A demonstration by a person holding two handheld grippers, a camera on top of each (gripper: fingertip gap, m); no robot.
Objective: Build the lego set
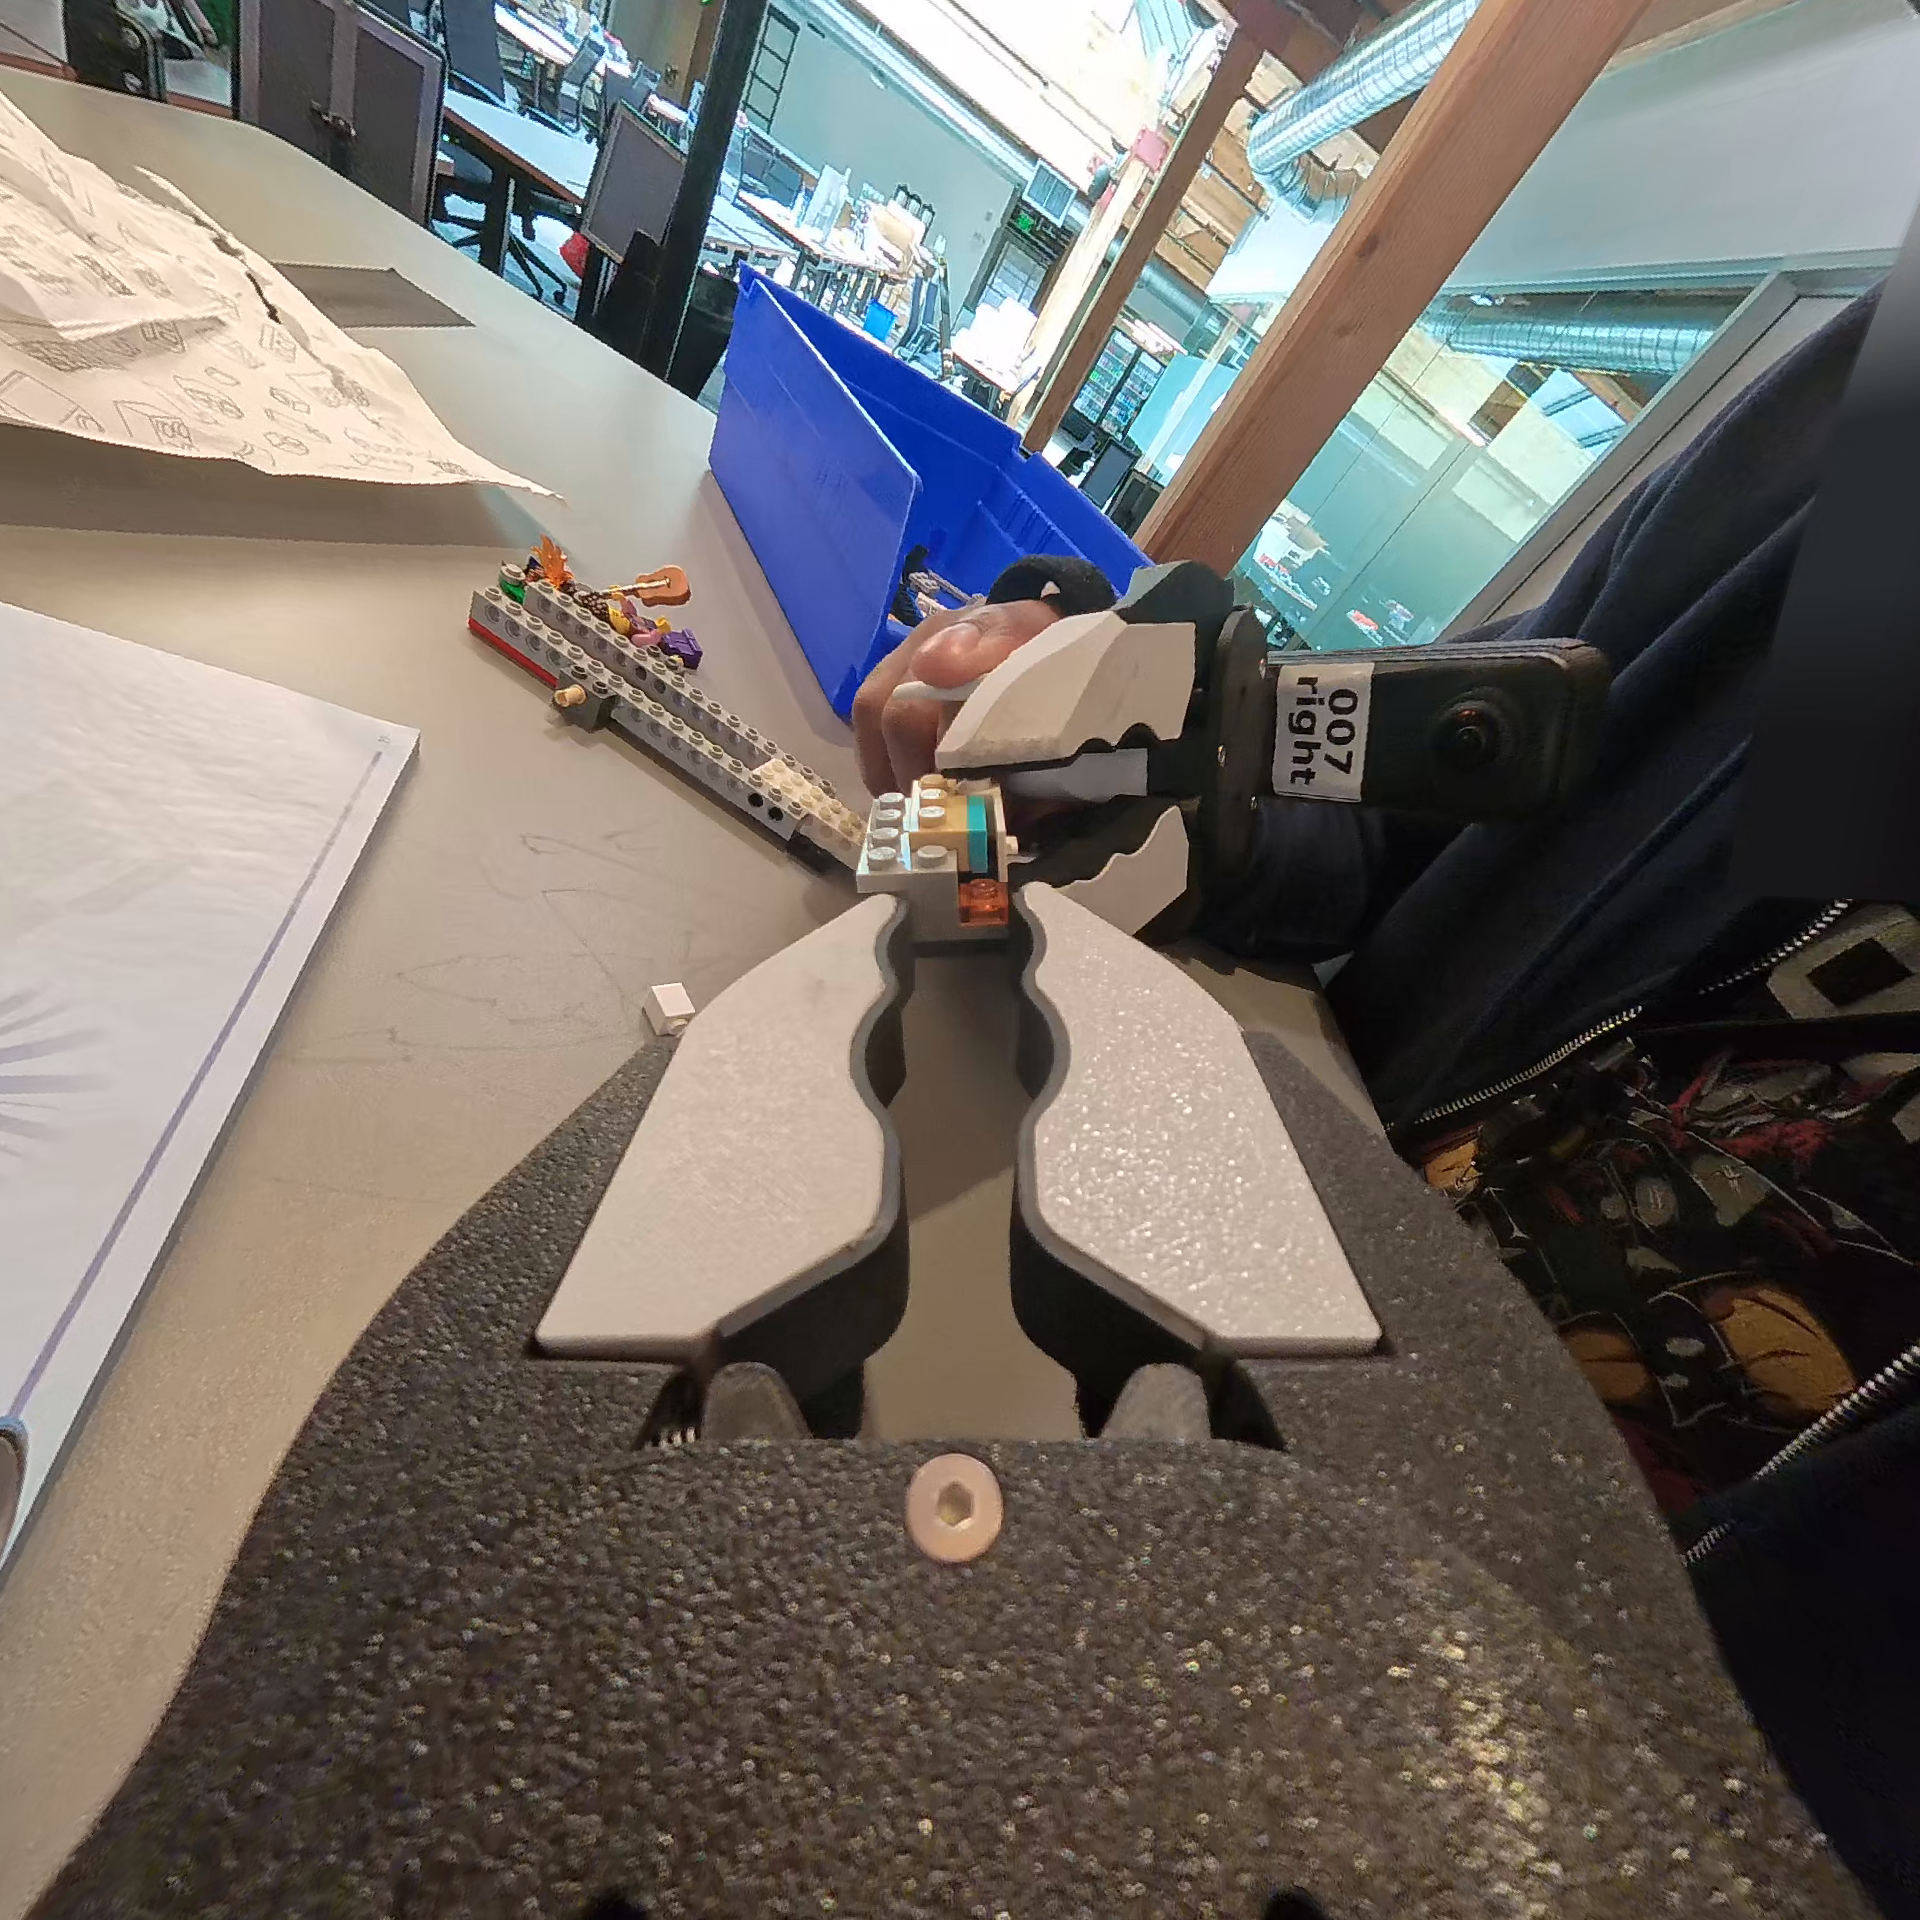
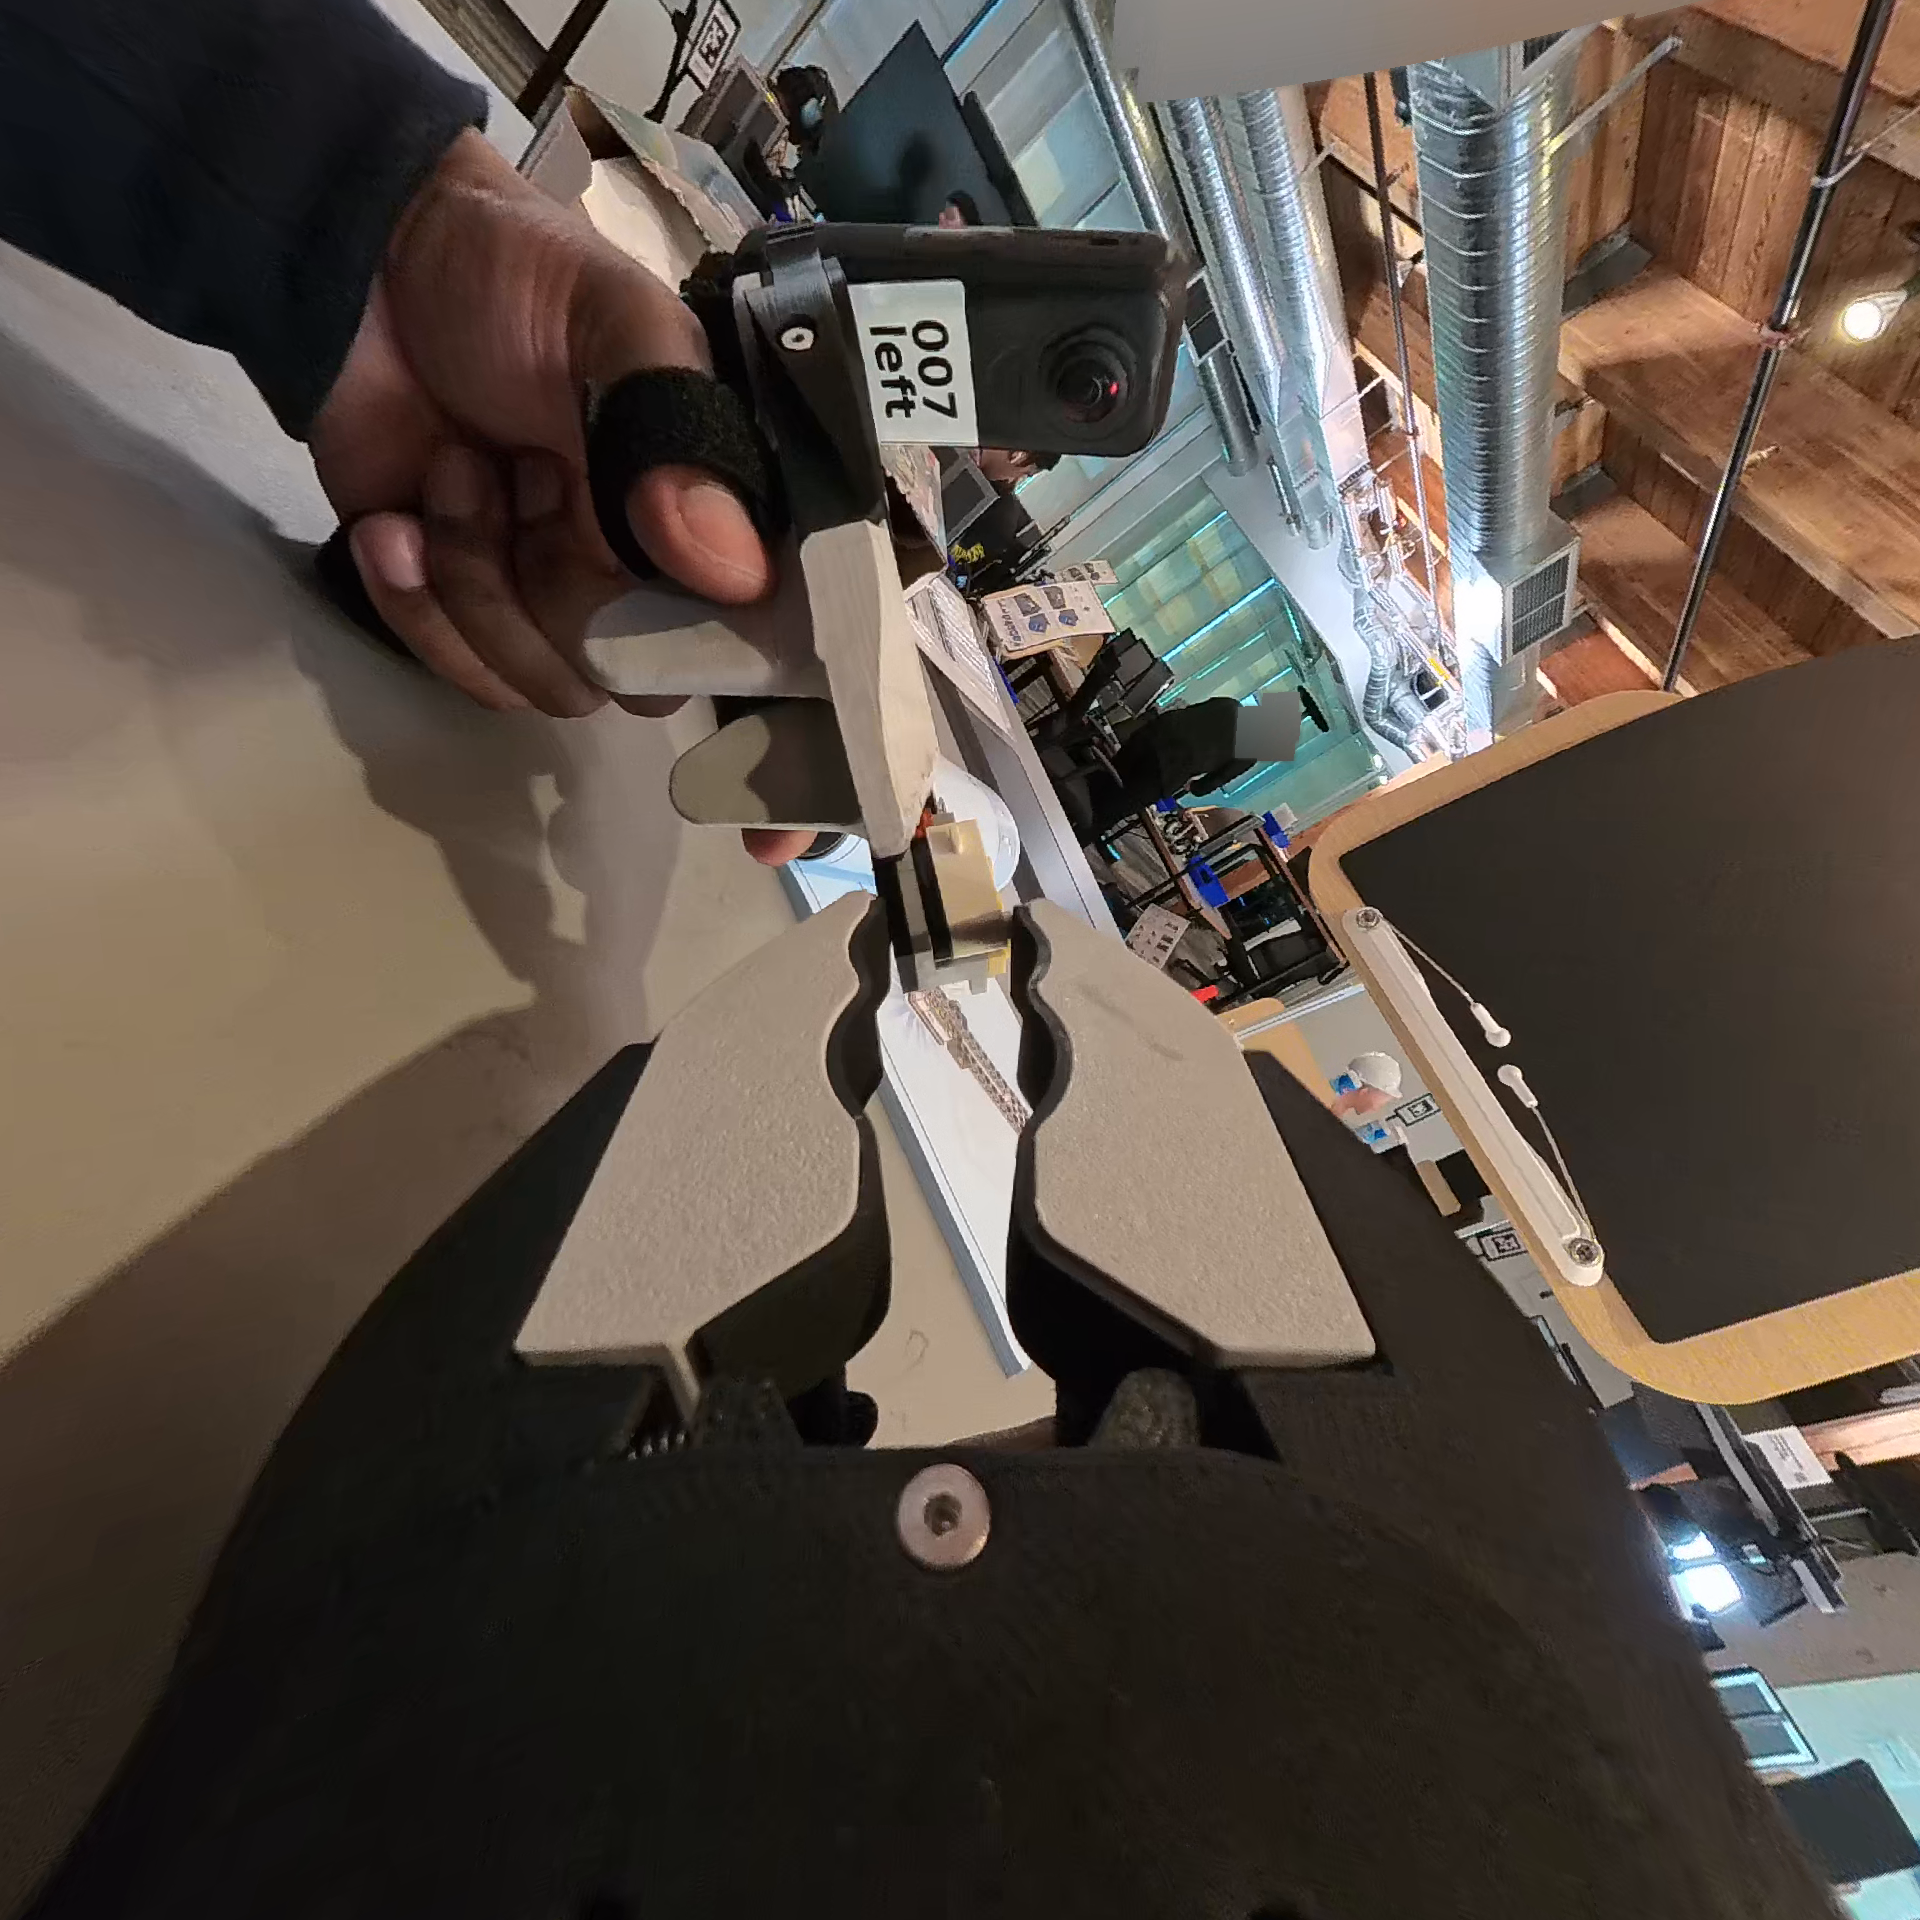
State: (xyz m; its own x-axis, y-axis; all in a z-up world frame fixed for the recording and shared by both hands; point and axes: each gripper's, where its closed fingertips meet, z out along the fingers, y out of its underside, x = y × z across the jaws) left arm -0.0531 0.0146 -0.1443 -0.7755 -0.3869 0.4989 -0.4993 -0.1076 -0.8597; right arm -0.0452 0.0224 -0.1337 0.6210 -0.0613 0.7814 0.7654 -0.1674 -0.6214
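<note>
In the left wrist view, the left gripper (image 1: 961, 920) holds a small brick assembly (image 1: 935, 847) at the tips of its jaws, which are narrow and press on the grey lower part from both sides. The assembly has a light grey base with studs, a tan brick on it, one teal plate, a white piece and one clear orange brick at the bottom right. The right gripper (image 1: 1023, 805) comes from the right side and its jaws close on the top end of the same assembly, one finger above and one below. The assembly is lifted a little above the grey surface (image 1: 520, 935). On the surface I count one long grey brick beam (image 1: 644, 686) with small coloured pieces and a little guitar on it, one loose white brick (image 1: 668, 1006), one blue bin (image 1: 862, 488), two printed paper sheets (image 1: 177, 343) at the far left, and one white booklet (image 1: 156, 883) nearer. Behind is an open office with desks, one wooden post (image 1: 1351, 260) and silver ducts.

In the right wrist view, the right gripper (image 2: 945, 935) has narrow jaws on the assembly (image 2: 951, 904), seen here from the side as dark, grey and cream layers. The left gripper (image 2: 883, 821) holds it from above, with a hand (image 2: 520, 468) on the handle. The room shows wooden walls, silver ducts (image 2: 1486, 312) and one dark board with wooden edge (image 2: 1662, 987)
</note>
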